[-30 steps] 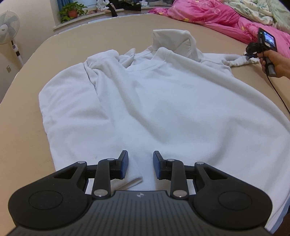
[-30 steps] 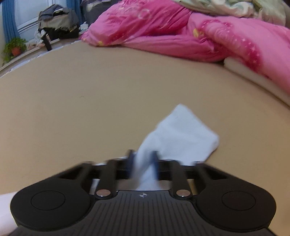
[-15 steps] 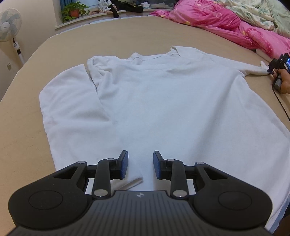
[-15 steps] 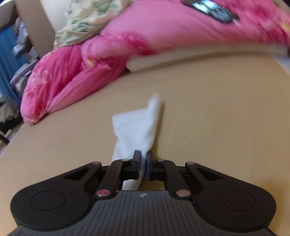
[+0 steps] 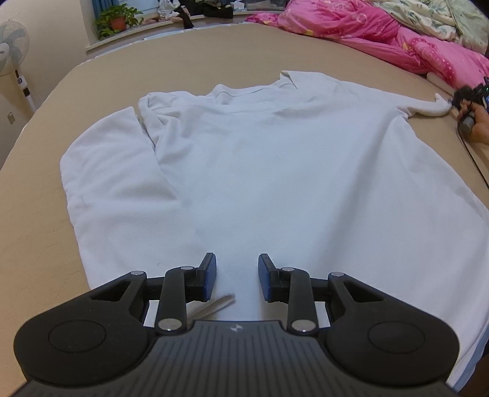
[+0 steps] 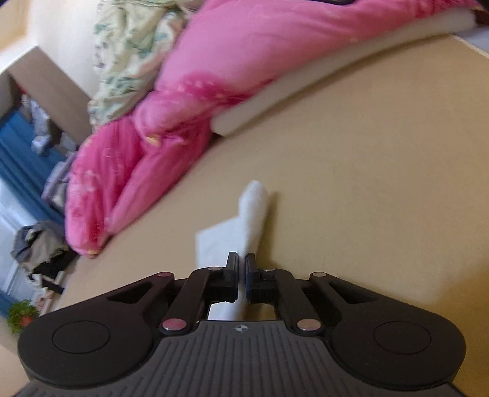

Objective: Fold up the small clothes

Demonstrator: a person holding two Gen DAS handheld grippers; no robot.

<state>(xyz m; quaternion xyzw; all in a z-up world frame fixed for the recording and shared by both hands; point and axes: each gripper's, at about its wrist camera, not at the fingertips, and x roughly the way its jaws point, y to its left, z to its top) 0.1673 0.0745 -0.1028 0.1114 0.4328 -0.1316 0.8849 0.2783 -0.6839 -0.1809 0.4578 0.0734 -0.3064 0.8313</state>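
A white long-sleeved shirt (image 5: 269,171) lies spread flat on the tan bed surface (image 5: 36,232), collar at the far end. Its left sleeve (image 5: 113,162) is folded alongside the body. My left gripper (image 5: 237,274) stands open just above the near hem, nothing pinched between its blue pads. The right sleeve (image 5: 428,108) is stretched out to the far right, where my right gripper (image 5: 458,100) holds its end, a hand (image 5: 479,125) behind it. In the right wrist view the right gripper (image 6: 241,265) is shut on the white sleeve end (image 6: 253,204), which sticks out past the tips.
A pink quilt (image 5: 382,33) and a flowered blanket (image 6: 128,52) are heaped along the far right of the bed, over a white foam pad (image 6: 305,85). A fan (image 5: 12,52) stands at left and a potted plant (image 5: 117,18) on the sill. A black cable (image 5: 473,158) trails from the right hand.
The shirt, bunched with its collar raised before, now lies flat. My right gripper has moved right with the sleeve, drawing it out straight, and has rolled. The left gripper has not moved.
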